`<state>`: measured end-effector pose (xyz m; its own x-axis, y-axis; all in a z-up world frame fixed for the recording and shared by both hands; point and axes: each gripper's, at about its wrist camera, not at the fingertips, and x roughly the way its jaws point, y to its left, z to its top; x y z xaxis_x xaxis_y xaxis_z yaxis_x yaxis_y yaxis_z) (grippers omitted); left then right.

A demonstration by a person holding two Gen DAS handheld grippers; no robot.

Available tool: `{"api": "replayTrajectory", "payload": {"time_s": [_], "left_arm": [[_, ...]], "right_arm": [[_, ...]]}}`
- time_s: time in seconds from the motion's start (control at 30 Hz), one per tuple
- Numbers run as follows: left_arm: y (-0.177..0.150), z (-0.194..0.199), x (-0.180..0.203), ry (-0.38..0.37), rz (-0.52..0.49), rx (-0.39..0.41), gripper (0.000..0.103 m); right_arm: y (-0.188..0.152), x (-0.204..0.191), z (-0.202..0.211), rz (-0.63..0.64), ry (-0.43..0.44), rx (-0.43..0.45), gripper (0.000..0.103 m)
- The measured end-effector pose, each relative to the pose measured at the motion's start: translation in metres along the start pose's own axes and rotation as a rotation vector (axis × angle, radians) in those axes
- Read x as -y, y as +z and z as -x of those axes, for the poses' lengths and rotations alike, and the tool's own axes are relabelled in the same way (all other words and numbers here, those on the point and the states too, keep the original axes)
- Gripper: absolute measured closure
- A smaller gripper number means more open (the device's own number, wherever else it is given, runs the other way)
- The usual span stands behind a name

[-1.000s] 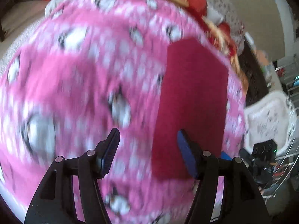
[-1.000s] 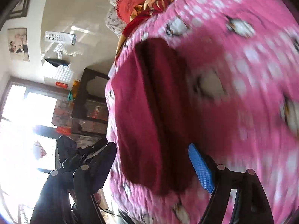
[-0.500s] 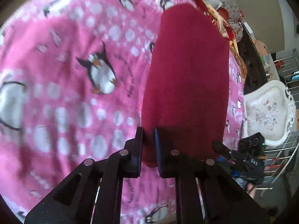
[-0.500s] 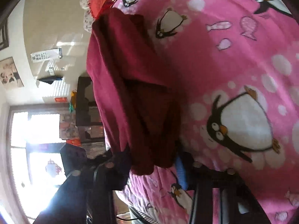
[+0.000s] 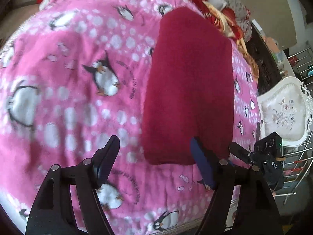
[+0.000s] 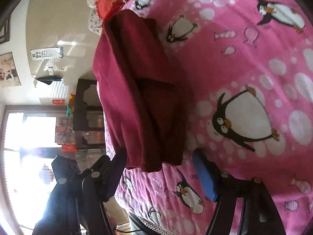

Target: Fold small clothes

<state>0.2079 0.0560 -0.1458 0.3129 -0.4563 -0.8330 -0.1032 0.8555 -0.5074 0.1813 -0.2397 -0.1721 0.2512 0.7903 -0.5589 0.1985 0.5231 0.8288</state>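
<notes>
A dark red garment (image 5: 191,86) lies folded in a long rectangle on the pink penguin blanket (image 5: 78,78). My left gripper (image 5: 154,152) is open and empty, just short of the garment's near edge. In the right wrist view the same garment (image 6: 140,101) shows folded layers. My right gripper (image 6: 158,160) is open and empty at its near end. The right gripper also shows in the left wrist view (image 5: 262,156) beside the garment's near right corner.
A heap of red, yellow and floral fabrics (image 5: 221,5) lies at the far end of the bed. A white padded chair (image 5: 283,111) and a metal rack (image 5: 299,160) stand to the right. Dark furniture (image 6: 86,105) and a bright window (image 6: 23,137) lie beyond the bed's edge.
Half a second ago both grippers were shut on the garment's near edge. Now both have opened, let it go and drawn back a little. The garment lies flat.
</notes>
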Motion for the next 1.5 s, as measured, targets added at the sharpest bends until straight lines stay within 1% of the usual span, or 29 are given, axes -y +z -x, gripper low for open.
{"api": "replayTrajectory", "payload": {"time_s": [0.03, 0.07, 0.1, 0.13, 0.17, 0.2, 0.27, 0.33, 0.4, 0.43, 0.47, 0.5, 0.53, 0.57, 0.63, 0.7, 0.73, 0.77, 0.8, 0.87, 0.93, 1.0, 1.03, 1.07, 1.1, 1.23, 1.3, 1.43, 1.5], "left_arm": [[0.002, -0.008, 0.002, -0.019, 0.004, -0.011, 0.028], [0.004, -0.016, 0.005, -0.02, -0.004, -0.023, 0.029], [0.005, -0.023, 0.007, 0.0, -0.018, -0.039, 0.046], [0.005, -0.031, 0.008, 0.047, -0.035, -0.048, 0.058], [0.004, -0.029, 0.009, 0.055, -0.045, -0.039, 0.066], [0.003, -0.025, 0.011, 0.042, -0.054, -0.036, 0.09], [-0.001, -0.004, 0.022, 0.026, -0.106, 0.006, 0.09], [-0.009, 0.008, 0.028, 0.027, -0.172, 0.048, 0.09], [-0.01, -0.01, 0.023, 0.092, -0.202, 0.016, 0.09], [-0.009, -0.022, 0.015, 0.098, -0.182, -0.018, 0.09], [-0.006, -0.024, 0.005, 0.06, -0.128, -0.016, 0.09], [-0.006, -0.021, 0.002, 0.042, -0.106, -0.02, 0.089], [-0.006, -0.016, 0.001, 0.026, -0.09, -0.017, 0.087], [-0.008, -0.012, 0.003, 0.022, -0.092, -0.005, 0.086], [-0.017, -0.004, 0.009, 0.09, -0.137, 0.02, 0.077], [-0.031, 0.004, 0.01, 0.145, -0.166, 0.043, 0.066], [-0.037, 0.009, 0.008, 0.16, -0.181, 0.049, 0.06], [-0.047, 0.012, 0.006, 0.185, -0.203, 0.05, 0.056], [-0.058, 0.012, 0.003, 0.222, -0.217, 0.046, 0.053], [-0.076, 0.009, -0.004, 0.283, -0.231, 0.025, 0.053], [-0.092, 0.013, -0.006, 0.306, -0.245, 0.034, 0.053], [-0.107, 0.023, -0.005, 0.324, -0.248, 0.054, 0.053], [-0.114, 0.029, -0.004, 0.332, -0.247, 0.066, 0.053], [-0.12, 0.036, -0.003, 0.337, -0.246, 0.075, 0.053], [-0.119, 0.04, 0.004, 0.345, -0.243, 0.085, 0.053], [-0.135, 0.063, 0.027, 0.38, -0.255, 0.145, 0.053], [-0.139, 0.077, 0.041, 0.415, -0.266, 0.179, 0.053], [-0.154, 0.118, 0.057, 0.424, -0.286, 0.258, 0.053], [-0.16, 0.134, 0.065, 0.432, -0.297, 0.296, 0.053]], "right_arm": [[0.002, 0.002, -0.002, -0.004, 0.003, -0.001, 0.035], [0.004, 0.004, -0.003, 0.003, 0.02, -0.006, 0.037], [0.007, 0.004, -0.005, 0.006, 0.029, -0.003, 0.042], [0.009, 0.005, -0.007, 0.0, 0.024, 0.002, 0.054], [0.012, 0.006, -0.011, -0.01, 0.013, -0.01, 0.068], [0.013, 0.007, -0.015, -0.024, 0.003, -0.029, 0.075], [0.01, 0.005, -0.013, -0.035, -0.023, -0.038, 0.084], [0.003, -0.012, 0.001, 0.036, -0.076, -0.009, 0.087], [-0.003, -0.019, 0.006, 0.061, -0.098, -0.005, 0.087], [-0.003, -0.016, -0.001, 0.064, -0.127, -0.02, 0.087], [-0.002, -0.009, -0.012, 0.07, -0.169, -0.045, 0.087], [0.0, -0.003, -0.019, 0.059, -0.167, -0.059, 0.087], [0.001, 0.0, -0.018, 0.039, -0.135, -0.052, 0.087], [0.002, 0.0, -0.014, 0.033, -0.134, -0.05, 0.087], [-0.001, -0.002, -0.01, 0.05, -0.154, -0.041, 0.083], [-0.006, -0.007, -0.01, 0.082, -0.152, -0.047, 0.074], [-0.009, -0.01, -0.009, 0.095, -0.15, -0.05, 0.066], [-0.014, -0.013, -0.006, 0.108, -0.159, -0.047, 0.056], [-0.02, -0.015, -0.003, 0.118, -0.171, -0.042, 0.054], [-0.035, -0.018, 0.001, 0.144, -0.205, -0.049, 0.052], [-0.051, -0.017, 0.004, 0.147, -0.231, -0.069, 0.052], [-0.066, -0.02, 0.01, 0.169, -0.264, -0.068, 0.052], [-0.076, -0.024, 0.014, 0.19, -0.327, -0.059, 0.052], [-0.078, -0.024, 0.018, 0.201, -0.381, -0.05, 0.052], [-0.085, -0.027, 0.022, 0.214, -0.422, -0.039, 0.052], [-0.11, -0.044, 0.043, 0.262, -0.518, 0.012, 0.051], [-0.122, -0.057, 0.052, 0.294, -0.567, 0.031, 0.051], [-0.145, -0.077, 0.076, 0.357, -0.606, 0.094, 0.05], [-0.156, -0.088, 0.086, 0.386, -0.615, 0.135, 0.045]]}}
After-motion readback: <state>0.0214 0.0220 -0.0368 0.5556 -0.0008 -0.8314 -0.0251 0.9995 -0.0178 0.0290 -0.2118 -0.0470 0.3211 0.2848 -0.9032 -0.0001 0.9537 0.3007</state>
